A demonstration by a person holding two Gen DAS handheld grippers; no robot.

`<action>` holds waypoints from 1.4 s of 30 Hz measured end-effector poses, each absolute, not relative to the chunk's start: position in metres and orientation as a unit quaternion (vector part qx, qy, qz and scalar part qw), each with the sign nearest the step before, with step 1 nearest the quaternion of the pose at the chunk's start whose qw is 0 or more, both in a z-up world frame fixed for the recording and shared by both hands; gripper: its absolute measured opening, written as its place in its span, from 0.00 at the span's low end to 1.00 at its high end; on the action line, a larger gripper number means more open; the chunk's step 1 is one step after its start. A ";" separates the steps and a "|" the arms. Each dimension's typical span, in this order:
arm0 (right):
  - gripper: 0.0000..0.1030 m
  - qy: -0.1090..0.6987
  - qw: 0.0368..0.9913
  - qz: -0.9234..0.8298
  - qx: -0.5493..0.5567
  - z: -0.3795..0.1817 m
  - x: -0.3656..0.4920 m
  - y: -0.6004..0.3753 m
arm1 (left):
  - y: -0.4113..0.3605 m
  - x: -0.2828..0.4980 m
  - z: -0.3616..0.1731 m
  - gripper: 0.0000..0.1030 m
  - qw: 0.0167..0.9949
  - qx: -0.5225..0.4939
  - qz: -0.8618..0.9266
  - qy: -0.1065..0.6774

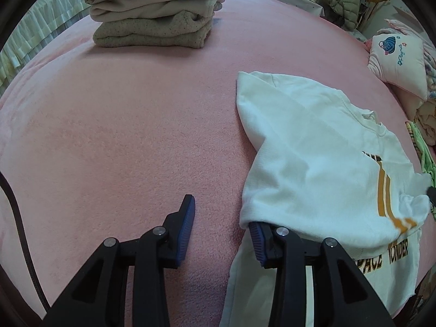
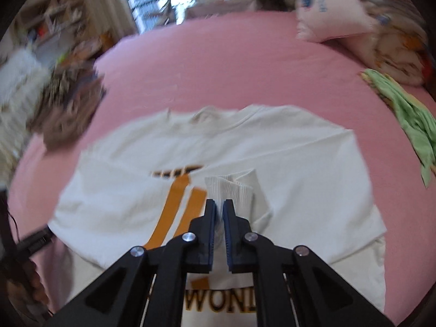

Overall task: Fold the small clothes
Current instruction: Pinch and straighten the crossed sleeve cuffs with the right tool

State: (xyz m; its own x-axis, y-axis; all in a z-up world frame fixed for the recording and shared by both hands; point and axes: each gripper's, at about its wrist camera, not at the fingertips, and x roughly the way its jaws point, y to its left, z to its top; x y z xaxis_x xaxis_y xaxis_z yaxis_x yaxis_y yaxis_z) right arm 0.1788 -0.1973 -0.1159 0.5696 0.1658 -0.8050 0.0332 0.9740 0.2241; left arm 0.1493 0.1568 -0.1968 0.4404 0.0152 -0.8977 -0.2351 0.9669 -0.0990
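Note:
A white sweatshirt [image 1: 313,158] with orange stripes and dark lettering lies on the pink bed; it also shows in the right wrist view [image 2: 286,158]. My left gripper [image 1: 220,218] is open at the shirt's left edge, its right finger tucked under the folded-in side, its left finger on bare blanket. My right gripper [image 2: 220,204] is shut on the ribbed sleeve cuff [image 2: 234,190] and holds it over the shirt's chest. The right wrist view is blurred by motion.
A stack of folded clothes [image 1: 155,19] sits at the far left of the pink blanket [image 1: 122,122]. A white cushion [image 1: 397,60] and a heap of clothes, with a green garment [image 2: 408,117], lie at the right edge. A dark cable [image 1: 19,218] runs at the left.

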 end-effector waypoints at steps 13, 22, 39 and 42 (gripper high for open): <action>0.06 0.532 0.827 -0.026 0.178 -0.162 0.125 -0.282 | 0.151 0.145 -0.196 0.39 0.846 -0.084 0.077 0.521; 0.33 0.542 0.818 0.079 0.176 -0.161 0.200 -0.250 | 0.150 0.138 -0.193 0.44 0.851 -0.061 0.078 0.516; 0.41 0.564 0.794 0.093 0.206 -0.195 0.203 -0.268 | 0.149 0.136 -0.194 0.47 0.852 -0.046 0.081 0.516; 0.05 0.558 0.806 0.095 0.173 -0.192 0.205 -0.256 | 0.148 0.135 -0.194 0.48 0.852 -0.042 0.082 0.516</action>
State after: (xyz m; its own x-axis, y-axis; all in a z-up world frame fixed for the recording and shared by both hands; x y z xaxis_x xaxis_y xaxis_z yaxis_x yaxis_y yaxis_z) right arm 0.2046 -0.2557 -0.1923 0.3603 0.3460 -0.8663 0.0406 0.9220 0.3851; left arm 0.1355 0.1475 -0.1938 0.4548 0.0969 -0.8853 -0.1841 0.9828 0.0130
